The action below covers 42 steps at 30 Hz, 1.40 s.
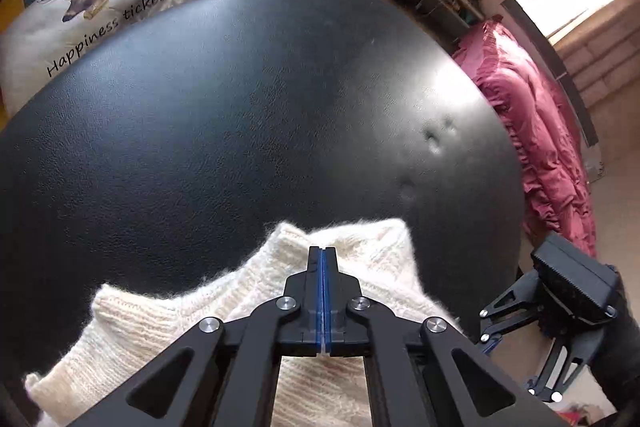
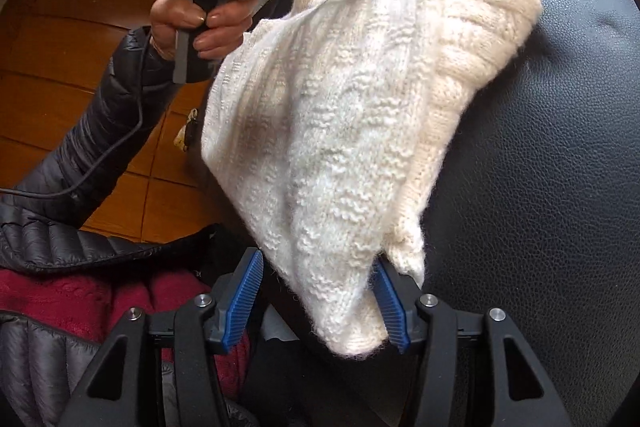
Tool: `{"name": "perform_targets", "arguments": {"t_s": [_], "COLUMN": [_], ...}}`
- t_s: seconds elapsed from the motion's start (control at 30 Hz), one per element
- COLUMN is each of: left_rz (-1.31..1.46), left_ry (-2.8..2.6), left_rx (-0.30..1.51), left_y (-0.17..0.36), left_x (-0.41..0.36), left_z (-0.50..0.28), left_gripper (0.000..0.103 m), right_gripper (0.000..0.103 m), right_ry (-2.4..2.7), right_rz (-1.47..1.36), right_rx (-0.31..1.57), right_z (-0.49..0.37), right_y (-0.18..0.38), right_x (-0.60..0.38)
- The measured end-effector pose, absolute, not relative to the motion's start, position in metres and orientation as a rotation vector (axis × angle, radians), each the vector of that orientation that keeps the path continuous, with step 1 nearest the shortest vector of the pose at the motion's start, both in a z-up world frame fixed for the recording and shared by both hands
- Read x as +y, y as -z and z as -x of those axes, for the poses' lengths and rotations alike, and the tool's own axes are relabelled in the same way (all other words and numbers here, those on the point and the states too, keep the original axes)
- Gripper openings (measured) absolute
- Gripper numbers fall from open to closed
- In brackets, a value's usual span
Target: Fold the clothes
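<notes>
Your left tongs (image 1: 324,255) were pressed fully together, blue pads meeting w/ no gap, pinching a fold of the cream knit sweater (image 1: 208,323). In the left wrist view the sweater lay at the near edge of the black leather-look table (image 1: 240,115), bunched under and around the tongs, w/ a peak of fabric rising just past the tips. Your right tongs (image 2: 318,301) stood wide apart, blue ribbed pads (image 2: 244,291) on either side of the sweater's lower corner; the right pad touched the knit, the left pad was clear of it, so no grip there. In the right wrist view the sweater (image 2: 340,131) hung lifted, its upper edge caught at the left tongs' tip, draping down toward the right tongs, partly over the table (image 2: 540,187) and partly past its edge. Your left hand (image 2: 200,23) gripped the left tool's handle, dark puffer sleeve (image 2: 104,115) behind it. Far left sat a cushion (image 1: 80,27) w/ a deer print; far right a pink ruffled bedcover (image 1: 532,131).
</notes>
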<state>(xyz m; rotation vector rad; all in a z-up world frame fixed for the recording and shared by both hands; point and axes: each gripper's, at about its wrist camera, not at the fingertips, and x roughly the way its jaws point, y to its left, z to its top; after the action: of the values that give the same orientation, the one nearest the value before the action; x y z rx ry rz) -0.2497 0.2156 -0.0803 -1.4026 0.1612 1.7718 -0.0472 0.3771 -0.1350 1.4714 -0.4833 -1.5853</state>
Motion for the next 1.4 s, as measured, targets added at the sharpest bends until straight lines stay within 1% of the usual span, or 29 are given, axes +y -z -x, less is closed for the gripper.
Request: {"name": "perform_targets", "arguments": {"t_s": [0.07, 0.1, 0.2, 0.23, 0.3, 0.4, 0.47, 0.53, 0.57, 0.6, 0.67, 0.73, 0.8, 0.9, 0.97, 1.03, 1.1, 1.13, 1.23, 1.27, 1.33, 1.37, 1.4], "left_rz": [1.341, 1.324, 1.354, 1.361, 1.381, 1.433, 1.446, 1.417, 1.396, 1.372, 1.336, 1.325, 1.353, 1.413, 1.435, 1.420, 1.401, 1.377, 1.302, 1.301, 1.348, 1.340, 1.335], "left_ry": [-1.846, -1.888, -1.937, -1.944, -1.957, -1.950, -1.901, -1.887, -1.891, -1.902, -1.907, -1.902, -1.885, -1.876, -1.891, -1.915, -1.960, -2.002, -2.136, -2.162, -2.186, -2.203, -2.214], "left_rx": [0.079, 0.068, 0.177, 0.223, 0.244, 0.176, 0.061, 0.002, 0.000, 0.025, 0.133, 0.253, 0.335, 0.368, 0.370, 0.365, 0.314, 0.295, 0.254, 0.252, 0.274, 0.267, 0.240], "left_y": [0.069, 0.067, 0.084, 0.090, 0.099, 0.102, 0.092, 0.073, 0.063, 0.054, 0.042, 0.039, 0.044, 0.062, 0.074, 0.084, 0.085, 0.082, 0.073, 0.076, 0.103, 0.109, 0.110], "left_x": [0.209, 0.209, 0.224, 0.229, 0.231, 0.220, 0.202, 0.179, 0.166, 0.152, 0.129, 0.110, 0.093, 0.081, 0.084, 0.088, 0.088, 0.087, 0.084, 0.084, 0.087, 0.088, 0.088], "left_z": [0.255, 0.259, 0.264, 0.264, 0.267, 0.273, 0.274, 0.271, 0.267, 0.261, 0.243, 0.223, 0.211, 0.208, 0.205, 0.202, 0.203, 0.203, 0.202, 0.203, 0.205, 0.203, 0.200], "left_gripper": [0.000, 0.000, 0.000, 0.000, 0.000, 0.000, 0.001, 0.007, 0.020, 0.035, 0.048, 0.050, 0.058, 0.060, 0.059, 0.035, 0.010, 0.006, 0.005, 0.005, 0.006, 0.006, 0.006], "right_gripper": [0.056, 0.055, 0.048, 0.047, 0.047, 0.046, 0.046, 0.046, 0.046, 0.046, 0.046, 0.046, 0.046, 0.046, 0.046, 0.046, 0.046, 0.046, 0.046, 0.044, 0.034, 0.022, 0.015], "right_ry": [1.593, 1.598, 1.624, 1.633, 1.647, 1.650, 1.653, 1.660, 1.662, 1.665, 1.670, 1.677, 1.685, 1.696, 1.704, 1.715, 1.727, 1.733, 1.756, 1.766, 1.790, 1.801, 1.806], "right_rz": [-1.446, -1.430, -1.403, -1.395, -1.377, -1.373, -1.370, -1.362, -1.359, -1.358, -1.361, -1.369, -1.377, -1.388, -1.394, -1.403, -1.410, -1.414, -1.434, -1.438, -1.451, -1.460, -1.465], "right_rx": [-0.499, -0.507, -0.541, -0.547, -0.549, -0.569, -0.582, -0.591, -0.596, -0.603, -0.605, -0.610, -0.615, -0.630, -0.643, -0.648, -0.647, -0.646, -0.606, -0.583, -0.586, -0.597, -0.616], "right_z": [0.043, 0.041, 0.039, 0.037, 0.035, 0.034, 0.034, 0.033, 0.033, 0.034, 0.039, 0.043, 0.044, 0.043, 0.042, 0.041, 0.042, 0.041, 0.038, 0.037, 0.037, 0.037, 0.037], "right_y": [0.137, 0.138, 0.143, 0.144, 0.146, 0.148, 0.149, 0.151, 0.151, 0.152, 0.153, 0.153, 0.154, 0.154, 0.148, 0.147, 0.143, 0.142, 0.138, 0.137, 0.139, 0.141, 0.144], "right_x": [0.381, 0.383, 0.384, 0.386, 0.388, 0.390, 0.391, 0.393, 0.394, 0.396, 0.393, 0.390, 0.389, 0.384, 0.377, 0.374, 0.370, 0.368, 0.364, 0.362, 0.365, 0.367, 0.370]}}
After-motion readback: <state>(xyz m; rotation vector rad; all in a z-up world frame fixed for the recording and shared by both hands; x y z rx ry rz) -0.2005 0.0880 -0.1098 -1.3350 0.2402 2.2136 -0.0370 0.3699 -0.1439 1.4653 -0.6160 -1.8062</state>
